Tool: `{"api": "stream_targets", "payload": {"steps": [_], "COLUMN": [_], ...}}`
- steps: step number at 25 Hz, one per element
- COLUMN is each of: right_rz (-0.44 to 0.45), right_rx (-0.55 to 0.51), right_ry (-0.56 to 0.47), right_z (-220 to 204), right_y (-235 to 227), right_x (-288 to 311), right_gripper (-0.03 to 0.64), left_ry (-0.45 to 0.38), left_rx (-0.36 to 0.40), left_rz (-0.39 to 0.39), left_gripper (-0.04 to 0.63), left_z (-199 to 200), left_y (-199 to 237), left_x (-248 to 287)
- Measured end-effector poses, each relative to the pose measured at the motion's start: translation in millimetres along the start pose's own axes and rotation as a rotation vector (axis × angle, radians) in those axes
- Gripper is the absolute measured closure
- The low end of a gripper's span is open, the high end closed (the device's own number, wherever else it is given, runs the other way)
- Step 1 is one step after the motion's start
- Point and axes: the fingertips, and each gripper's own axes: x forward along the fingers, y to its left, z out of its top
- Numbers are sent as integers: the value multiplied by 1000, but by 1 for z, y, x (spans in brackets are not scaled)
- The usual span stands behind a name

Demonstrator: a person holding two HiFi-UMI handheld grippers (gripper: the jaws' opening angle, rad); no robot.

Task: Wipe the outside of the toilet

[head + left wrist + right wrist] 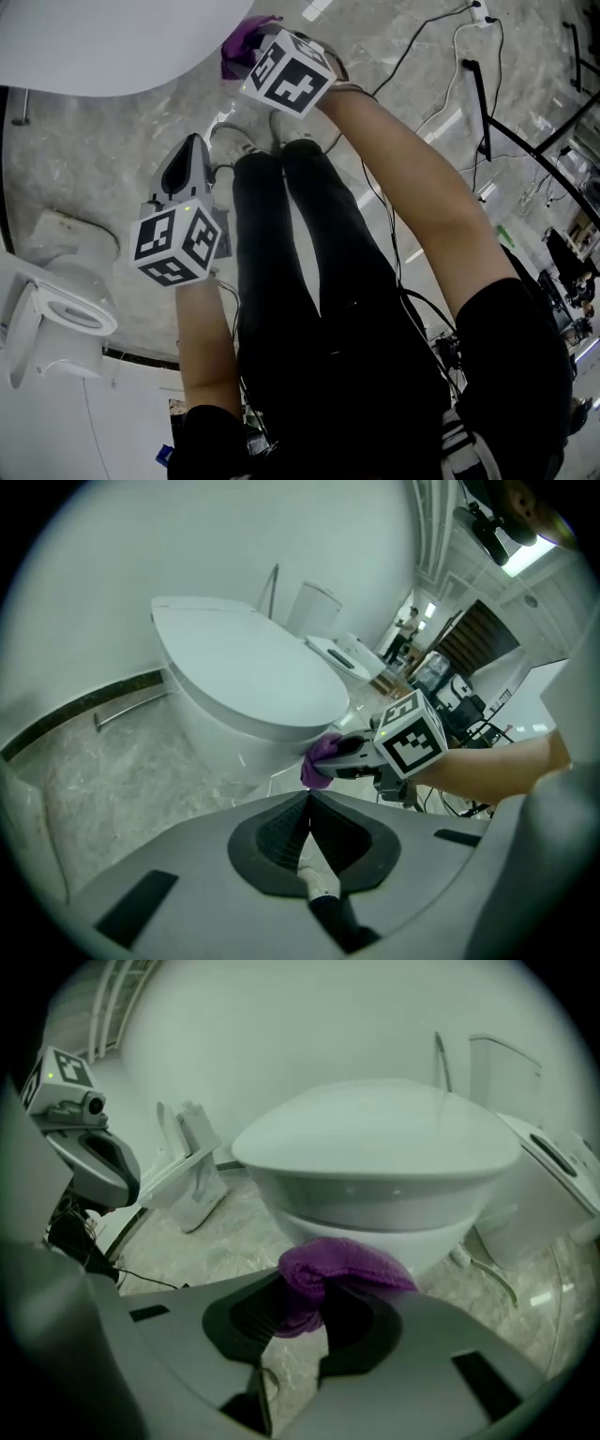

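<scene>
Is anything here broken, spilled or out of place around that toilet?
Nothing looks damaged or spilled. The toilet has its lid shut and looks intact, and the purple cloth is bunched in the right tool. The only untidy thing is loose cables trailing over the floor.

Two toilets: closed toilet (103, 42) at eleven o'clock, open toilet (67, 311) at eight. One purple cloth (242, 42). Two grippers, left gripper (309, 803) and right gripper (300, 1321).

Toilet (112, 42): white curved lid, top of frame.
Purple cloth (239, 42): against the toilet's edge, at the right gripper (258, 52) tip.
Left gripper (190, 145): below the toilet, apart.
</scene>
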Motion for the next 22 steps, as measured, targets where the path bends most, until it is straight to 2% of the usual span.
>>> {"api": "stream_targets", "payload": {"steps": [3,6,11,17,22], "right_rz": [-3,-27,1,0,-55], "right_rx": [-101,-113,-170,-230,-199], "right_ry": [17,32,61,41,36], "right_z": [5,9,22,48,71], "right_y": [23,32,62,95,114], "right_x": [9,15,28,50,75], "right_gripper": [517,517,517,517,517], "left_ry": [-24,-75,-120,-178,-199], "left_rx": [-60,-121,-219,-374,-421], "left_rz": [29,57,112,128,129], "left_gripper": [586,586,586,586,586], "left_z": [-13,-13,-31,-56,-69], "left_y": [9,19,44,65,91], "left_x": [-10,-23,-48,-70,-90]}}
